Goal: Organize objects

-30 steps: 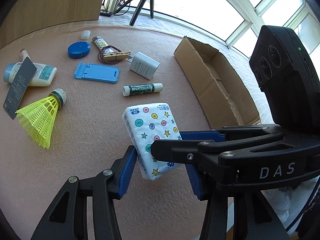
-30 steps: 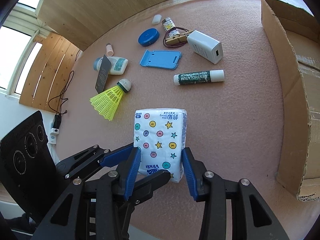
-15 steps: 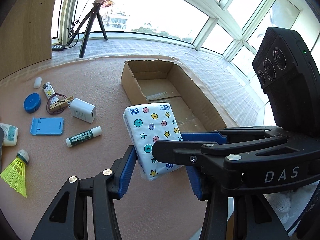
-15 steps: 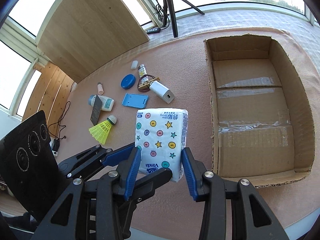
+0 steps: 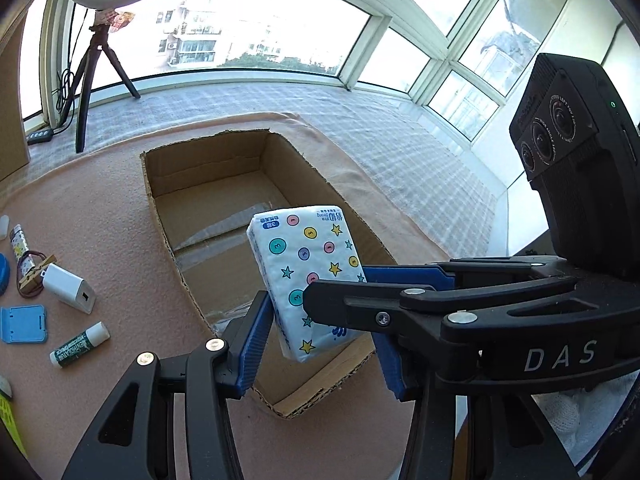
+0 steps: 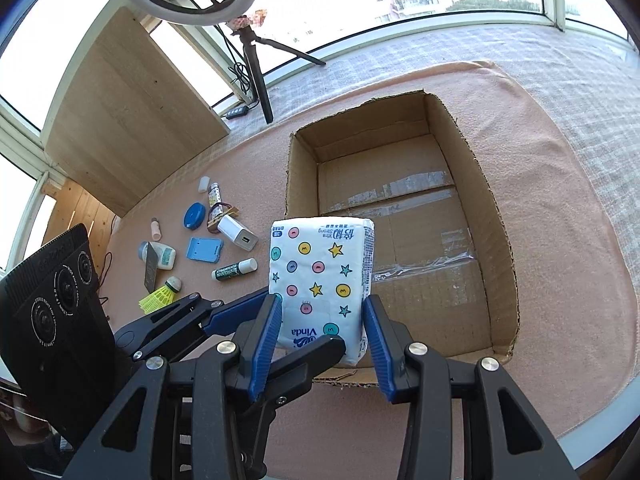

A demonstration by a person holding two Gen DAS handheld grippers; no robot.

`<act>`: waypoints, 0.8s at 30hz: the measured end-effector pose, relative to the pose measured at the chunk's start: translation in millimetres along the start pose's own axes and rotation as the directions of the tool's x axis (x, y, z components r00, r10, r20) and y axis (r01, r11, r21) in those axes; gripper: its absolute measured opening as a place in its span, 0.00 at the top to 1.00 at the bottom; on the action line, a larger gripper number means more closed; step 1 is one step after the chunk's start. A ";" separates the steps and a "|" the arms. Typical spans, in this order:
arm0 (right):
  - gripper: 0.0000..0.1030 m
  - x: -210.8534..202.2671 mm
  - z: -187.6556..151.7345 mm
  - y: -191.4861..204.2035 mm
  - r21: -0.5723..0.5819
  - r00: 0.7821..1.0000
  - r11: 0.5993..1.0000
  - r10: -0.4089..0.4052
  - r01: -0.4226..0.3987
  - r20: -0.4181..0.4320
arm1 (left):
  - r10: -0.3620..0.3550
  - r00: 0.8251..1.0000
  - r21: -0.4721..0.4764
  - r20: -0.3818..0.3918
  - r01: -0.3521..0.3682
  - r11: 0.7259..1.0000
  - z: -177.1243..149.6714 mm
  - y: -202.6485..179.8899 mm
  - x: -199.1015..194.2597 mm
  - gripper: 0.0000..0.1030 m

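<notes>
A white tissue pack (image 6: 320, 276) printed with coloured dots and stars hangs in the air, held by both grippers. My right gripper (image 6: 322, 312) is shut on its two narrow sides, blue pads (image 6: 266, 332) pressing in. My left gripper (image 5: 320, 328) comes in crosswise and is shut on the tissue pack (image 5: 308, 276), one finger in front of it and one behind. The left gripper (image 6: 288, 332) enters the right wrist view from the left. The pack hovers over the near end of an open cardboard box (image 6: 496, 216), which holds nothing; the box (image 5: 154, 216) lies on a pink mat.
Left of the box on the mat lie a lip balm (image 6: 235, 270), a white charger (image 6: 238, 234), a blue phone stand (image 6: 204, 249), a blue round case (image 6: 195, 216), a lotion bottle (image 6: 160, 256) and a yellow shuttlecock (image 6: 160, 296). A tripod (image 6: 256, 68) stands behind, by the windows.
Both grippers have risen and carried the pack sideways from above the mat near the small items to above the box's near end. Both grips are unchanged.
</notes>
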State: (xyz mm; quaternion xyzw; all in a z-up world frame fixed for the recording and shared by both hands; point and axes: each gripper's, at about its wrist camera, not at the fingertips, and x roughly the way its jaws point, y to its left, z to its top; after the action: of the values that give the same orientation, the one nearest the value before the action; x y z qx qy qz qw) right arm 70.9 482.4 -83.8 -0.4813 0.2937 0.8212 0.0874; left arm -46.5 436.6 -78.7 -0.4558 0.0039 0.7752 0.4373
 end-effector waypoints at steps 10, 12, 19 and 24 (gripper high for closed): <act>0.44 -4.7 3.1 -10.1 -0.014 0.995 0.995 -0.095 0.096 0.041 | 0.054 0.998 -0.016 -0.040 -0.055 0.998 6.1 8.4 18.0 0.12; 0.44 -5.0 4.0 -11.7 -0.004 0.995 0.995 -0.094 0.095 0.044 | 0.066 0.997 -0.005 -0.038 -0.066 0.998 5.1 10.5 15.6 0.12; 0.44 -5.3 3.7 -9.6 0.016 0.996 0.997 -0.077 0.076 0.046 | 0.072 0.997 -0.005 -0.028 -0.072 0.997 -3.1 15.8 2.0 0.12; 0.44 -4.2 1.2 0.8 0.010 0.997 0.998 -0.067 0.066 0.047 | 0.097 0.995 -0.011 -0.017 -0.097 0.995 -14.0 23.7 -13.7 0.12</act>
State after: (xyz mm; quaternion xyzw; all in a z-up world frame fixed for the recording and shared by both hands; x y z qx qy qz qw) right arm 71.9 483.0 -79.5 -0.4707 0.2786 0.8279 0.1237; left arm -50.0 407.0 -86.4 -0.4641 0.0251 0.7917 0.3964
